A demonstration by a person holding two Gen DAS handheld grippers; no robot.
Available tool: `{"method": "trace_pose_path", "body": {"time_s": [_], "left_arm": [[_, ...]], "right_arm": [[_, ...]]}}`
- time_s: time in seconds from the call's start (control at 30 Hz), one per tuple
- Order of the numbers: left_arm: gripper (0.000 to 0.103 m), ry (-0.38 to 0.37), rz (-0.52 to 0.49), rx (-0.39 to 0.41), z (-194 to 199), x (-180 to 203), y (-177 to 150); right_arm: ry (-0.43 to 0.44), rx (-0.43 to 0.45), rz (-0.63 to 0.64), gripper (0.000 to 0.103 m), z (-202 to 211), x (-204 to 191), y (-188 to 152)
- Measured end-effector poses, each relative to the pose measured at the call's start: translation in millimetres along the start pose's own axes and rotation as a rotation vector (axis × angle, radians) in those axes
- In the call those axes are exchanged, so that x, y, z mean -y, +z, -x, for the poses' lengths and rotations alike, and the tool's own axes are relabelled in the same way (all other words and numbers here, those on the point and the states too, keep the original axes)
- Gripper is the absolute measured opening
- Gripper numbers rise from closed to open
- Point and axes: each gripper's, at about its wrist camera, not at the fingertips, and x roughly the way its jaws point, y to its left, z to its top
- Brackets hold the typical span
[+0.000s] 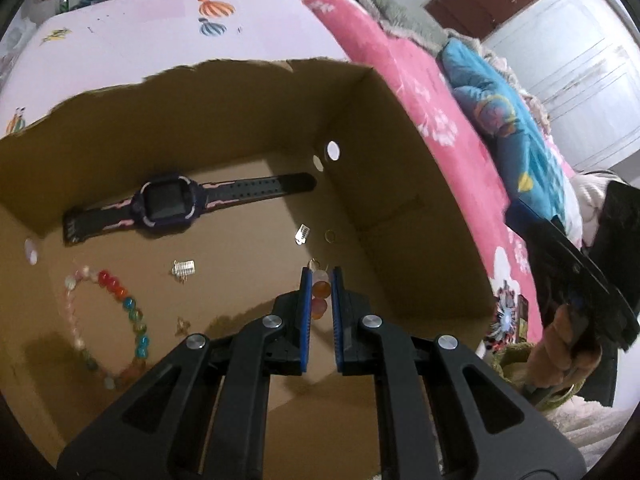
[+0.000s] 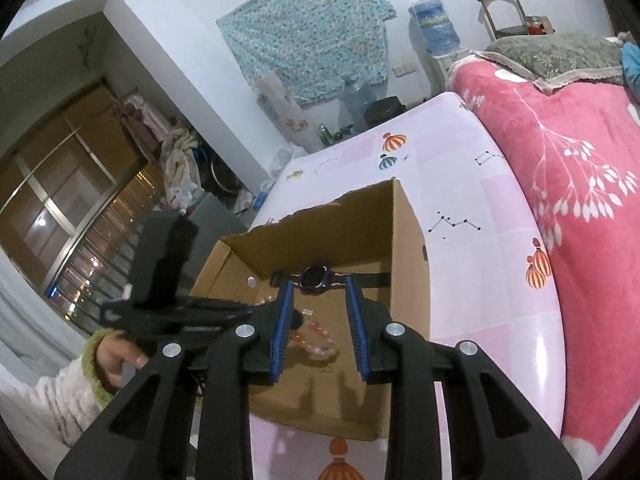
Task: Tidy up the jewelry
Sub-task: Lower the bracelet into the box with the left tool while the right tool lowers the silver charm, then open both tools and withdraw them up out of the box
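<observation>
An open cardboard box (image 1: 240, 120) stands on a pink patterned table (image 1: 160, 12). On its floor lie a dark purple watch (image 1: 168, 204), a multicoloured bead bracelet (image 1: 120, 300), two small silver clips (image 1: 184, 268), a thin gold ring (image 1: 330, 235) and a tiny gold charm (image 1: 183, 325). My left gripper (image 1: 320, 276) hangs inside the box, shut on a short string of orange and pink beads (image 1: 321, 289) with a gold loop on top. My right gripper (image 2: 318, 284) is open and empty above the near side of the box (image 2: 408, 248), over the watch (image 2: 316, 278) and bracelet (image 2: 318, 340).
A bed with a pink flowered blanket (image 2: 580, 160) runs along the table's right side, with a blue cushion (image 1: 500, 120) on it. A hand in a white fuzzy sleeve (image 2: 116, 356) holds the left gripper's body at the box's left. Water bottles (image 2: 434, 26) stand by the far wall.
</observation>
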Motion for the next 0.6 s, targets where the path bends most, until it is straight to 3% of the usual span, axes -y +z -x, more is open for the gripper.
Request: {"method": "trace_pose_path", "body": {"time_s": [0.1, 0.17, 0.27, 0.5, 0.6], "left_arm": [[0.008, 0.024, 0.03, -0.066, -20, -10, 8], [0.008, -0.009, 0.077, -0.114, -29, -19, 12], [0.009, 0.069, 0.034, -0.117, -31, -19, 15], [0.009, 0.092, 0.07, -0.112, -31, -36, 25], [0.014, 0.1, 0.065, -0.089, -27, -39, 28]], "right_arm": [[-0.011, 0.003, -0.013, 0.027, 0, 11, -1], [-0.012, 0.007, -0.023, 0.027, 1, 17, -2], [-0.018, 0.019, -0.041, 0.027, 4, 25, -3], [-0.024, 0.028, -0.049, 0.027, 8, 26, -7], [-0.039, 0.03, -0.039, 0.035, 9, 24, -7]]}}
